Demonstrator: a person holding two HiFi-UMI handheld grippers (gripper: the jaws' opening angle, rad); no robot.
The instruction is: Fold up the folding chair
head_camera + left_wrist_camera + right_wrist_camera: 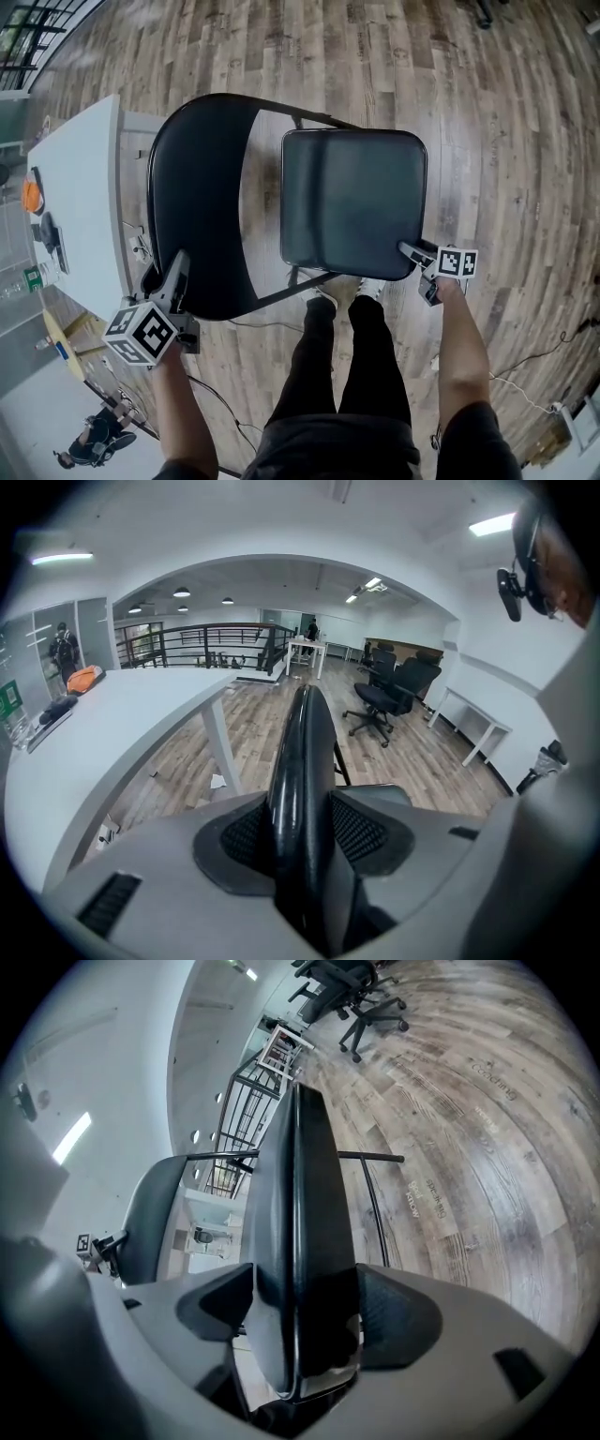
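Note:
The black folding chair stands open on the wood floor below me. Its curved backrest (202,187) is at the left of the head view and its padded seat (352,202) at the right. My left gripper (176,267) is shut on the backrest's near edge. In the left gripper view the backrest (305,747) runs straight up between the pads (246,841). My right gripper (414,251) is shut on the seat's near right corner. The seat (300,1185) shows edge-on between the jaws in the right gripper view, with the chair's thin frame bar (375,1213) beyond.
A white table (80,187) stands close on the chair's left, with an orange object (32,197) on it. My own legs (347,356) are just behind the chair, and cables (534,361) lie on the floor. Office chairs (389,691) and a black railing (206,644) stand farther off.

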